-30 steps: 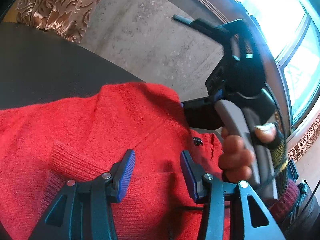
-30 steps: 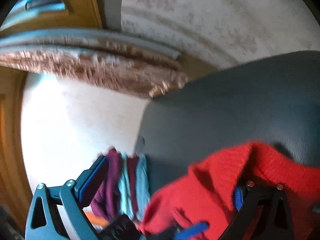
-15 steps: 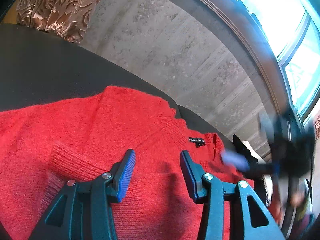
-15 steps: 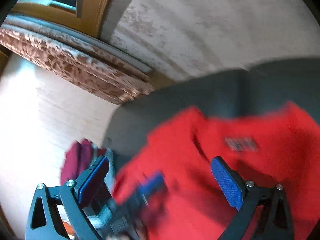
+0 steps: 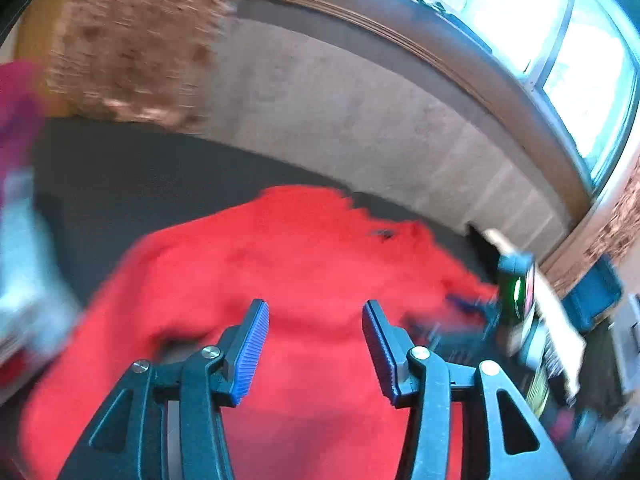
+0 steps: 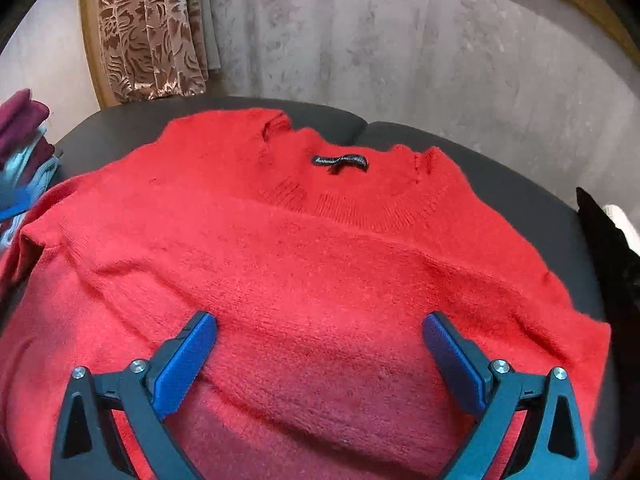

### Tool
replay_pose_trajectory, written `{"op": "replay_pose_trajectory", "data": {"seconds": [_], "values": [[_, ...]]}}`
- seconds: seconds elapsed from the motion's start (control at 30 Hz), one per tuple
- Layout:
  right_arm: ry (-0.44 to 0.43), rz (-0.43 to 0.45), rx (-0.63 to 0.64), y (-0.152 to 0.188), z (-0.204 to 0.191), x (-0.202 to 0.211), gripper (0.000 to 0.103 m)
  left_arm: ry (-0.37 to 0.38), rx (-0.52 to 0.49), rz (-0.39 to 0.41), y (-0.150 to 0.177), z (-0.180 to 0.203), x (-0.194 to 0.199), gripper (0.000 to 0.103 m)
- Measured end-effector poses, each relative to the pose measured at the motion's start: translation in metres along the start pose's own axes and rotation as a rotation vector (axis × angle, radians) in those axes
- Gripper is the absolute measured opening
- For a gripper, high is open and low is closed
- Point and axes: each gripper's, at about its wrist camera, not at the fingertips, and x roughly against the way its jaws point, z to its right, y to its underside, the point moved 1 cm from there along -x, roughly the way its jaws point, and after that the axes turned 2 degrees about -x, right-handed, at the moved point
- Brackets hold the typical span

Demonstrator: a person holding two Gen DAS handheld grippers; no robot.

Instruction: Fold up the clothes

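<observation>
Both claws, left gripper (image 5: 316, 344) and right gripper (image 6: 318, 360), hang released over the red sweater (image 6: 320, 272); sleeves lie folded across, body not yet halved.

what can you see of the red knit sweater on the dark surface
The fuzzy red knit sweater lies spread front-up on a dark padded surface, ribbed round neckline away from the camera, with a small black label inside the collar. Soft folds cross the chest. Both the right gripper and left gripper hover open above it, gripping nothing.
</observation>
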Motion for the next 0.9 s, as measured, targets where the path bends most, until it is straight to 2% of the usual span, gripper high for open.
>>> {"op": "replay_pose_trajectory", "data": {"seconds": [0.07,0.17,0.23,0.27,0.37,0.4,0.5,0.63,0.8,0.9], "values": [[0.024,0.006,0.022,0.001,-0.002,-0.002,0.103,-0.069,-0.002,-0.019,0.030,-0.036,0.038,0.049],[0.060,0.014,0.056,0.002,-0.006,-0.005,0.103,-0.212,-0.001,-0.051,0.085,-0.068,0.092,0.049],[0.078,0.019,0.074,0.003,-0.008,-0.006,0.103,-0.275,0.035,-0.092,0.121,-0.089,0.123,0.049],[0.078,0.020,0.076,0.005,-0.009,-0.006,0.103,-0.304,0.049,-0.106,0.135,-0.096,0.134,0.049],[0.075,0.021,0.081,0.004,-0.007,-0.006,0.103,-0.314,0.095,-0.144,0.169,-0.106,0.155,0.050],[0.074,0.021,0.084,0.005,-0.008,-0.006,0.103,-0.316,0.080,-0.150,0.175,-0.101,0.157,0.050],[0.075,0.020,0.090,0.008,-0.008,-0.004,0.103,-0.298,-0.059,-0.128,0.175,-0.069,0.152,0.052],[0.080,0.019,0.094,0.010,-0.009,-0.003,0.103,-0.318,-0.251,-0.152,0.167,-0.038,0.118,0.053],[0.080,0.020,0.093,0.009,-0.009,-0.003,0.103,-0.332,-0.280,-0.179,0.157,-0.033,0.074,0.053],[0.076,0.023,0.089,0.009,-0.008,-0.002,0.103,-0.399,-0.282,-0.190,0.158,-0.040,0.062,0.056]]}}
